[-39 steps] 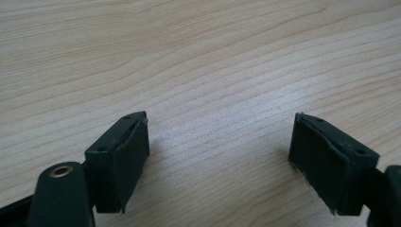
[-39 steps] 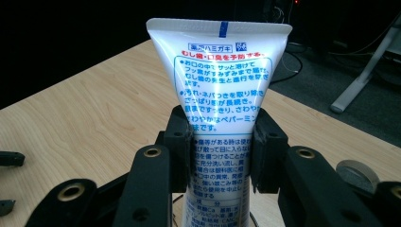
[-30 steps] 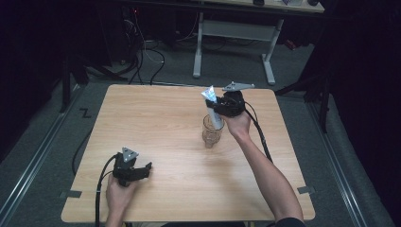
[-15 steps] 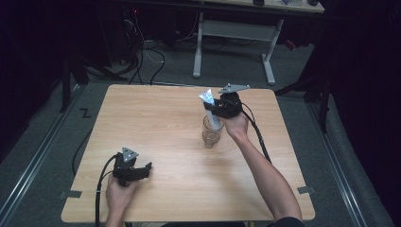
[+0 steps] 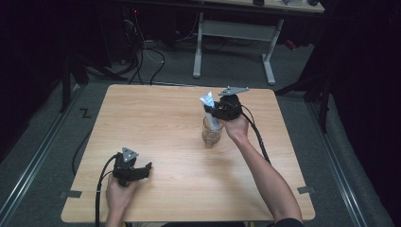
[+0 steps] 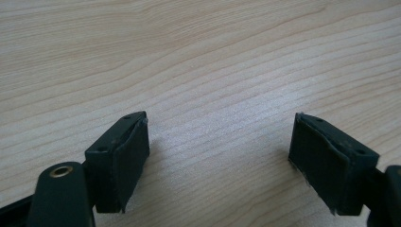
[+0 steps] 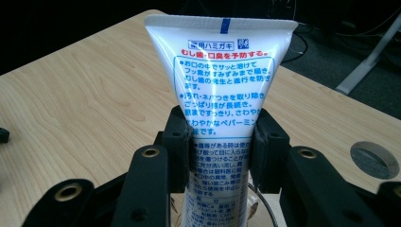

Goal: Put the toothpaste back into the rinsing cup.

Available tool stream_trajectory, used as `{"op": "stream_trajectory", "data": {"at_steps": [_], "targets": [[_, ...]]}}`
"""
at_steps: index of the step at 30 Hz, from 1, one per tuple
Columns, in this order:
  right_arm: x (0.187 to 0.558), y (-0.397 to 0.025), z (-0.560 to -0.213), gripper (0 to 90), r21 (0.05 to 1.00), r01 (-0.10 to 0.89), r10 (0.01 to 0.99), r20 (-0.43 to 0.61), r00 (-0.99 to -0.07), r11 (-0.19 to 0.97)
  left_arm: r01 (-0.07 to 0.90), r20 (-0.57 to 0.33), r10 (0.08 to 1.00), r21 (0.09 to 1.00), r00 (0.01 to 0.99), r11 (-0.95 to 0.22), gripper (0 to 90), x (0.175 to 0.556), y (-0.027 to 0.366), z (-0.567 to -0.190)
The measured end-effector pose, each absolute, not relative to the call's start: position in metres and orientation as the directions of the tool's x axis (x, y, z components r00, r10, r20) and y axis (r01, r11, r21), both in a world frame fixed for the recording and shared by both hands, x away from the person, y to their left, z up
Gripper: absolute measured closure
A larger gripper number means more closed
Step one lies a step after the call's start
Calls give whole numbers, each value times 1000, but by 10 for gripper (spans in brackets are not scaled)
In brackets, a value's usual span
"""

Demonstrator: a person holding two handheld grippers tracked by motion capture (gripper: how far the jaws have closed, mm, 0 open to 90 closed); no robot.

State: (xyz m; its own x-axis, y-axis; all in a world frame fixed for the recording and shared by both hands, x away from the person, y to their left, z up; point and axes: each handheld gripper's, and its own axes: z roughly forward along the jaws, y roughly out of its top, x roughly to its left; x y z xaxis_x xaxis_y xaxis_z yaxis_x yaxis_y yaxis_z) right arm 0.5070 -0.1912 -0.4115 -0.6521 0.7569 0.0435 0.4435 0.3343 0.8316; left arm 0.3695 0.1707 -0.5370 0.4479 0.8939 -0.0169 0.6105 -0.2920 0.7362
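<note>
Right gripper view: your right gripper [image 7: 220,142] pinches the toothpaste tube [image 7: 220,71] at frame centre, above the glass [image 5: 211,132]. Your left gripper [image 6: 220,161] is spread over bare table [image 6: 198,56].

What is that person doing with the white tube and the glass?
A person at a light wooden table holds a black two-jaw gripper in each hand. The right gripper is clamped on a white plastic toothpaste tube with blue and red print, crimped end up, holding it over a clear glass cup near the middle of the table. The tube's lower end seems to reach into the cup. The left gripper rests open near the table's front edge, holding nothing.
</note>
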Motion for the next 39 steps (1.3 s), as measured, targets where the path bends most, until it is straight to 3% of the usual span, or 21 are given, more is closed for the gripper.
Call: {"op": "stream_trajectory", "data": {"at_steps": [39], "targets": [[501,-201,-429,635,812,474,761,58,-647,341,611,-17,894,735,448,-293,210,369,171,-537]]}}
